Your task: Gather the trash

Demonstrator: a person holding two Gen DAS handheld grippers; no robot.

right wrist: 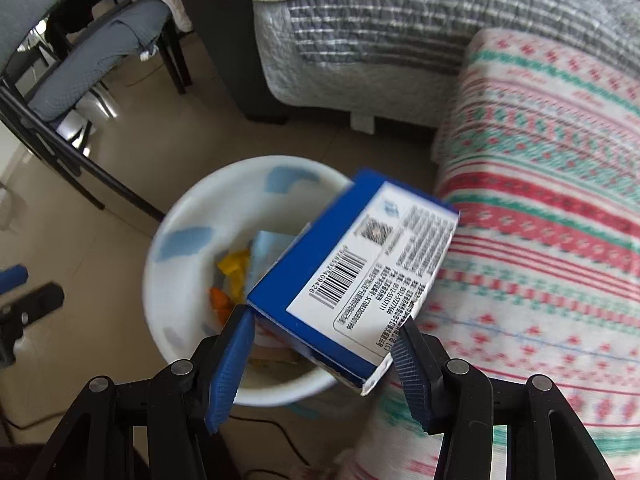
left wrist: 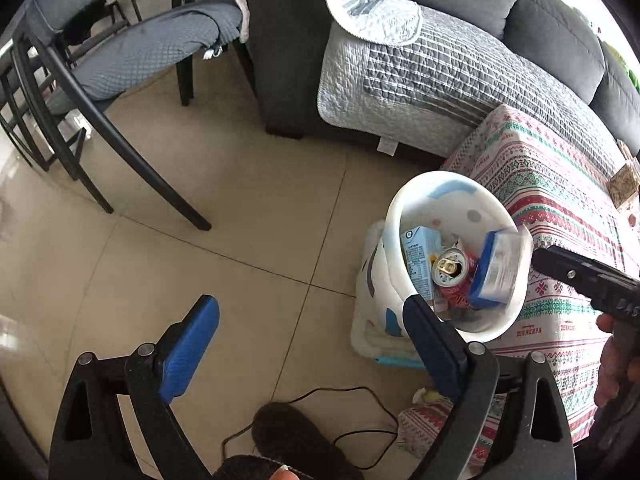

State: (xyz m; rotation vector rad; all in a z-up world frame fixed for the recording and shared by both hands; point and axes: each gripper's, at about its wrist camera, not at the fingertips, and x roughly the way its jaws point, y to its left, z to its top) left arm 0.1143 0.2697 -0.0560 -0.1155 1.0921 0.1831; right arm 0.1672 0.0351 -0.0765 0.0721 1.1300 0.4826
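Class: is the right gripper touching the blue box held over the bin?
Touching. In the right wrist view, the right gripper has both blue pads pressed against opposite sides of the blue box, holding it above the white bin.

L gripper (left wrist: 310,322): jaws spread wide, nothing between the blue pads (left wrist: 188,350), pointing steeply down; black linkage arms fill lower frame of the L wrist view. A fingertip (left wrist: 285,474) shows at the bottom edge, centre. R gripper (right wrist: 324,332): jaws part closed, blue pads pressing both sides of the near end of a blue and white box (right wrist: 360,272), angled steeply down; in the L wrist view its black body enters from the right edge w/ the person's hand (left wrist: 616,364) wrapped around it at lower right
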